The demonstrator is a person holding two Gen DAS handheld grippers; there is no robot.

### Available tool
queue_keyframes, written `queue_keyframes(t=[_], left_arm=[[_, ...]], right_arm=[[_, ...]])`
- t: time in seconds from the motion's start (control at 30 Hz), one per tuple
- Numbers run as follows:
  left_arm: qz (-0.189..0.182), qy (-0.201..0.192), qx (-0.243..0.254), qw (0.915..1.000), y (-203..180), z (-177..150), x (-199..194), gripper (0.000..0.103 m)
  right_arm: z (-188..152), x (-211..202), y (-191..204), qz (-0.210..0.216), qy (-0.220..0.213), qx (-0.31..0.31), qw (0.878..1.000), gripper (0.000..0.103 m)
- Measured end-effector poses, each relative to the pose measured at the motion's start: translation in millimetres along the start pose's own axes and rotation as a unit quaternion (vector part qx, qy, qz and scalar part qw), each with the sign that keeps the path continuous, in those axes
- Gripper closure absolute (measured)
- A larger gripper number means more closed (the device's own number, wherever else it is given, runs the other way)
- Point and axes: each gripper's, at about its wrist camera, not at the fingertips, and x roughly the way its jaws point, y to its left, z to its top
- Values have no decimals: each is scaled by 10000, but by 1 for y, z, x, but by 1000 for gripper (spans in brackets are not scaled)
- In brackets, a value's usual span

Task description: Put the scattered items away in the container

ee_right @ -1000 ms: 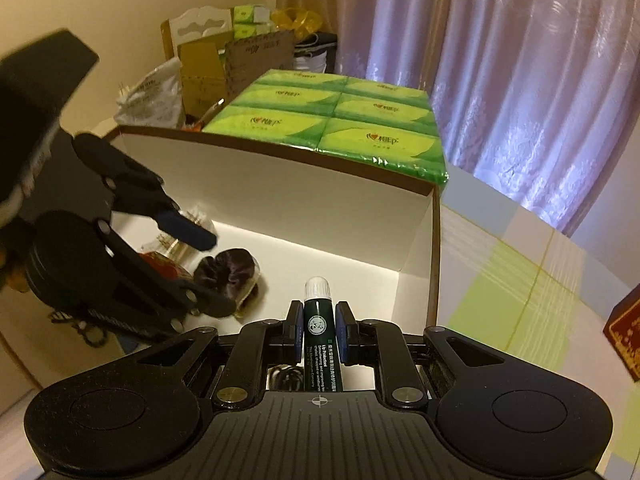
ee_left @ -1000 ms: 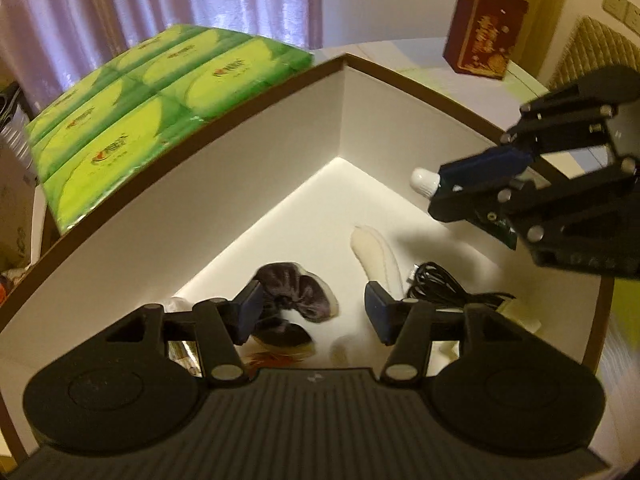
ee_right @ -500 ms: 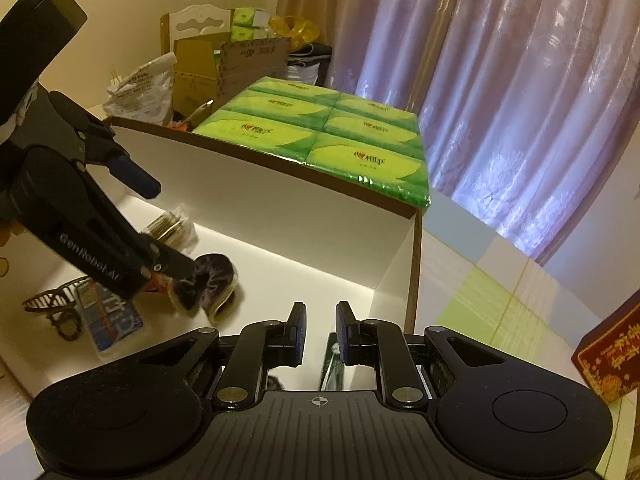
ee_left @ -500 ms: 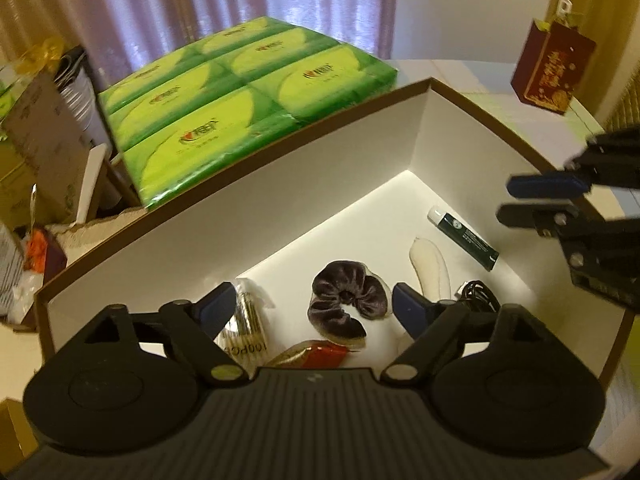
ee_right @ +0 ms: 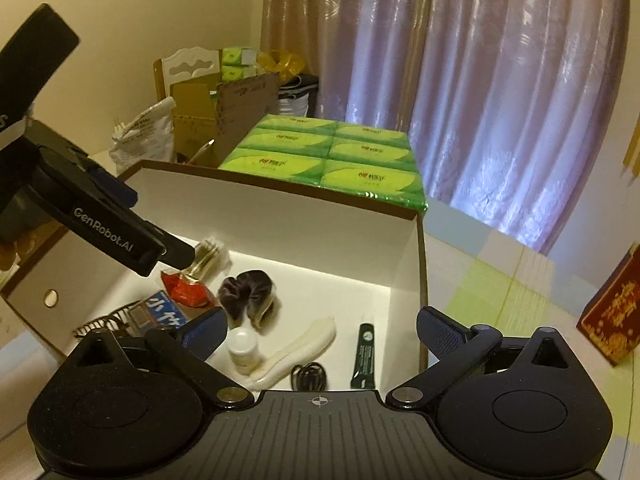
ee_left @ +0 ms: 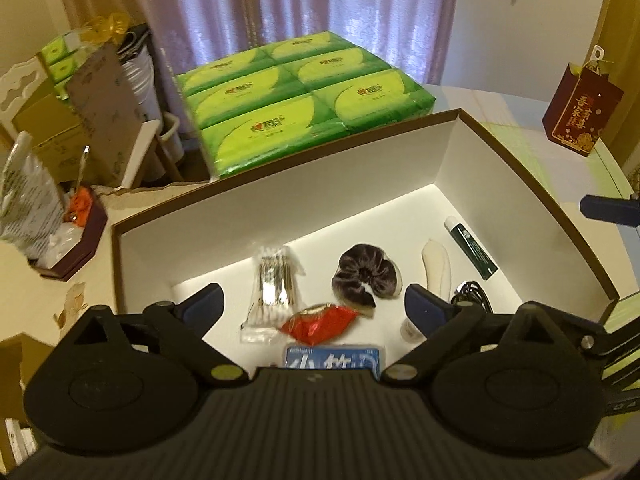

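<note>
My dark green white-capped tube [ee_right: 364, 354] lies flat in the brown-rimmed white box [ee_right: 420, 280]; both tongs [ee_left: 314, 306] [ee_right: 320, 330] gape empty; my grey body hides the tube's tail.

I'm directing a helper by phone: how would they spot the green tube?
Look inside the white box with the brown rim, along its right-hand wall. The green tube lies flat there beside a cream pouch. It alone is slim, dark green and white-capped.

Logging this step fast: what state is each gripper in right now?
Left gripper: open, holding nothing, above the box.
Right gripper: open, holding nothing; the green tube lies in the box.
</note>
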Motion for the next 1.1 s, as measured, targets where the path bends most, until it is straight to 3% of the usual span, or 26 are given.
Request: queue_keyframes(t=[0.53, 0.87, 1.1], left_arm=[[270, -232, -320, 9989, -19, -44, -63, 8], [509, -398, -474, 9968, -36, -73, -106, 7], [753, -613, -527, 9939, -51, -90, -135, 2]], right_arm=[[-24, -49, 9, 156, 50, 943, 9954, 0], [-36, -88, 17, 173, 7, 1004, 9948, 0], [-44, -111, 24, 216, -35, 944, 9953, 0]])
